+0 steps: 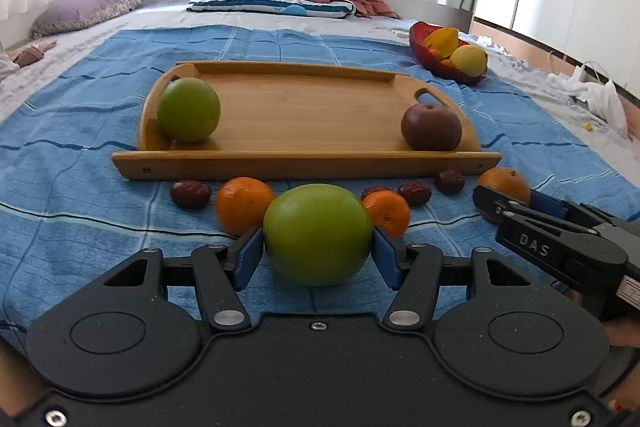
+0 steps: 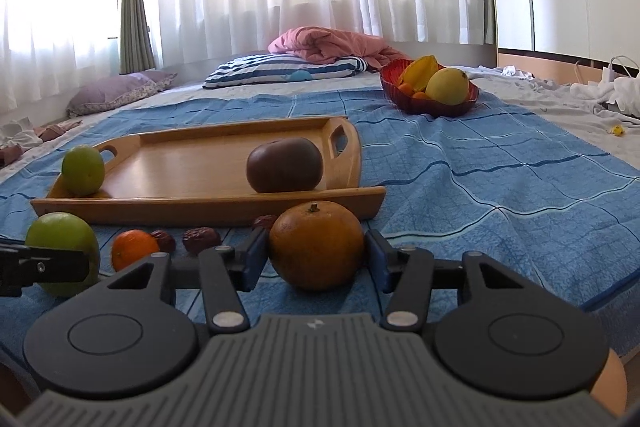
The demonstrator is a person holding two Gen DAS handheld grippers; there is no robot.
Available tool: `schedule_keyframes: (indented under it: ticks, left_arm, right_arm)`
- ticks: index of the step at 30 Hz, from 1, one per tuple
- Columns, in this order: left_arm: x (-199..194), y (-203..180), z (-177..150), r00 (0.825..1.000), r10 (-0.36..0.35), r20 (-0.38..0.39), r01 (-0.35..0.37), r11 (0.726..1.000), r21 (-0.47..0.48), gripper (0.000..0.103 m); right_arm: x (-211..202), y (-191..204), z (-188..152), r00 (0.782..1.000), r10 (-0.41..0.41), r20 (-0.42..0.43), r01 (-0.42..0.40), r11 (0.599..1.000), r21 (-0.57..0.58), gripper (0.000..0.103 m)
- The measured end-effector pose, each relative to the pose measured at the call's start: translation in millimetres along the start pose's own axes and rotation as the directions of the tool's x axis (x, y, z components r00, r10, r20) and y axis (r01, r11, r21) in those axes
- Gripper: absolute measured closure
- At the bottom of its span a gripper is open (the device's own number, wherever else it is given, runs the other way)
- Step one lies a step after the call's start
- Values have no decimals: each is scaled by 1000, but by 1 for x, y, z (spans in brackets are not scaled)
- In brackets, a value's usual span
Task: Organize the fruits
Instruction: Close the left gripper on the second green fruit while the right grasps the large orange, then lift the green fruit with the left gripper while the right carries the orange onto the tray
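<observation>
On the blue blanket (image 1: 72,211), just in front of the wooden tray's (image 1: 304,165) near edge, the left gripper (image 1: 318,247) squeezes a big green apple (image 1: 318,233) between its blue pads. The right gripper (image 2: 316,253) hugs a dull orange (image 2: 316,245) (its pads look snug on both sides). Another green apple (image 1: 188,115) sits in the tray's left corner, and a brown fruit (image 1: 431,127) in its right.

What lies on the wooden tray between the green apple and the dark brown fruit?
Nothing: in the left wrist view the wooden tray is bare between the green apple and the dark brown fruit. The right wrist view agrees.
</observation>
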State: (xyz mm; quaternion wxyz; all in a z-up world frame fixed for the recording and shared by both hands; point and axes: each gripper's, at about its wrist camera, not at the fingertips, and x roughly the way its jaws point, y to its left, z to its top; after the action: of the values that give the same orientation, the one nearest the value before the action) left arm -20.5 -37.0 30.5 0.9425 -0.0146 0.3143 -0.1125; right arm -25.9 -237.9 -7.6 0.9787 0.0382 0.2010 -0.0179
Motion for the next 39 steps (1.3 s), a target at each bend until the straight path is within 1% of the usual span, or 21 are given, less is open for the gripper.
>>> schedule_keyframes:
  ticks: [6, 14, 18, 20, 27, 29, 31, 35, 39]
  left_arm:
    - [1, -3, -6, 999, 29, 25, -29, 999, 15, 45]
    - [9, -12, -11, 994, 95, 63, -92, 994, -53, 44]
    - [15, -15, -12, 991, 124, 49, -121, 991, -56, 45]
    - [19, -14, -14, 992, 126, 32, -123, 990, -64, 45]
    - [20, -15, -15, 991, 127, 36, -125, 991, -55, 47]
    - [18, -14, -15, 992, 123, 41, -120, 991, -64, 47]
    - [16, -13, -14, 992, 120, 43, -116, 990, -74, 47]
    - [13, -12, -12, 993, 108, 41, -106, 993, -61, 47]
    - [6, -10, -9, 994, 95, 51, -92, 994, -56, 48]
  right_arm:
    - [-6, 8, -6, 1000, -8, 8, 8, 1000, -30, 47]
    - [-4, 7, -5, 1000, -14, 6, 14, 1000, 9, 46]
    - [-3, 8, -6, 1000, -20, 8, 20, 1000, 10, 45]
    - [-3, 8, -6, 1000, -22, 9, 22, 1000, 9, 45]
    - [-1, 9, -7, 1000, -22, 7, 22, 1000, 7, 44]
    - [1, 9, -7, 1000, -22, 0, 22, 1000, 2, 47]
    - [4, 11, -8, 1000, -25, -5, 25, 999, -25, 47]
    - [2, 18, -6, 1000, -27, 13, 28, 997, -71, 47]
    - [-3, 17, 0, 1000, 3, 30, -2, 999, -34, 47]
